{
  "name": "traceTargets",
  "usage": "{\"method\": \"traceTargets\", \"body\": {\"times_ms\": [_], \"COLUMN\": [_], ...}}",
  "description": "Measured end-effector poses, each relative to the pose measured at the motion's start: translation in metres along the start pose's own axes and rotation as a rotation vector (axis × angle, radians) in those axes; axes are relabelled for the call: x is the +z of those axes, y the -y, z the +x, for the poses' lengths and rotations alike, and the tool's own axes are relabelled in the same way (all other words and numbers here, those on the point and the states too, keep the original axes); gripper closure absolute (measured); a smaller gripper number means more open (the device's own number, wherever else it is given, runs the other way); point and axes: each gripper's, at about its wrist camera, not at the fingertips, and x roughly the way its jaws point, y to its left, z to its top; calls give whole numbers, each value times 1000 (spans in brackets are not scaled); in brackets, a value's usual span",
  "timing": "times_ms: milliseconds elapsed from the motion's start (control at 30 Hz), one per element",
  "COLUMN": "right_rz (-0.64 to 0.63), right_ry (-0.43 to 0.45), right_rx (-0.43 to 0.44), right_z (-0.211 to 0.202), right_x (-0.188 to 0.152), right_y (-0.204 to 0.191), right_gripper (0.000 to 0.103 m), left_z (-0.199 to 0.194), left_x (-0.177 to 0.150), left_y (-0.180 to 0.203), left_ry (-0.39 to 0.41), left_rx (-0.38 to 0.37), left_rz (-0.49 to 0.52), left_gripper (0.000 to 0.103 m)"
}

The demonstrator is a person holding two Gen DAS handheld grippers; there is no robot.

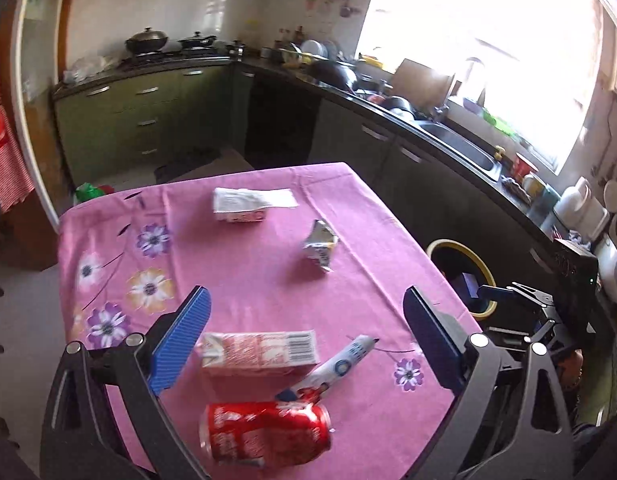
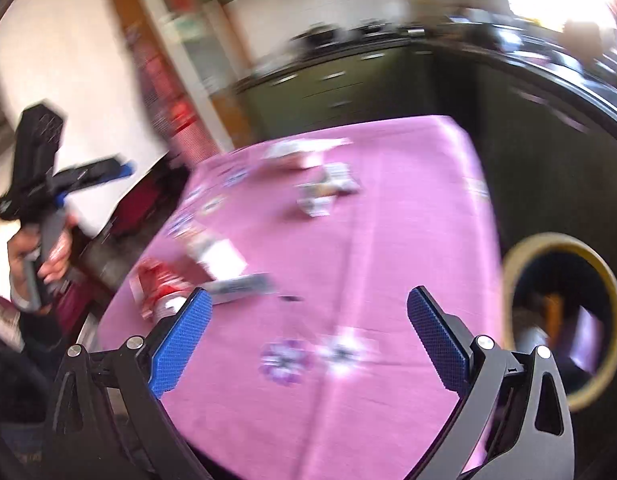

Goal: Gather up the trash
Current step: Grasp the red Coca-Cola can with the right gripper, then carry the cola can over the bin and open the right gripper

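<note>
Trash lies on a table under a pink flowered cloth. Nearest me are a dented red can, a pink and white carton and a white and blue tube. A crumpled foil pack and a white carton lie farther back. My left gripper hangs open above the near items with nothing between its fingers. In the blurred right wrist view my right gripper is open and empty over the cloth, with the red can just left of it.
A round bin with a yellow rim stands on the floor by the table's right edge; its rim also shows in the right wrist view. Green kitchen cabinets and a cluttered counter run behind. A hand grips the other tool's handle at left.
</note>
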Motion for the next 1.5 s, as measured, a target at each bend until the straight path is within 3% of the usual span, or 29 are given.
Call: {"method": "traceTargets", "body": {"times_ms": [167,333,433,600,867,933,1000,1033,1500], "right_rz": [-340,-627,-710,-770,-825,-828,-828,-825,-783], "right_ry": [-136,-262,-338,-408,-450,-457,-470,-474,-425], "right_rx": [222,253,218,192,147,145,143,142,209], "right_z": [63,121,157,198,222,226,230,232,212], "right_x": [14,3,-1,-13,-14,-13,-13,-12,-6], "right_y": [-100,-175,-196,-213,-208,-208,-208,-208,-213], "right_gripper": [6,6,6,8,13,17,31,31,32], "left_z": [-34,-51,-58,-70,-81,-81,-80,-80,-79], "left_x": [-34,-63,-75,-87,-95,-96,-97,-97,-99], "left_y": [-47,-74,-84,-98,-114,-114,-114,-114,-115], "left_ry": [19,27,27,41,53,53,49,46,35], "left_rx": [86,103,113,141,189,187,183,182,182], "left_rz": [-88,-175,-202,-237,-273,-273,-273,-272,-276], "left_gripper": [9,8,8,7,7,7,7,7,7]}}
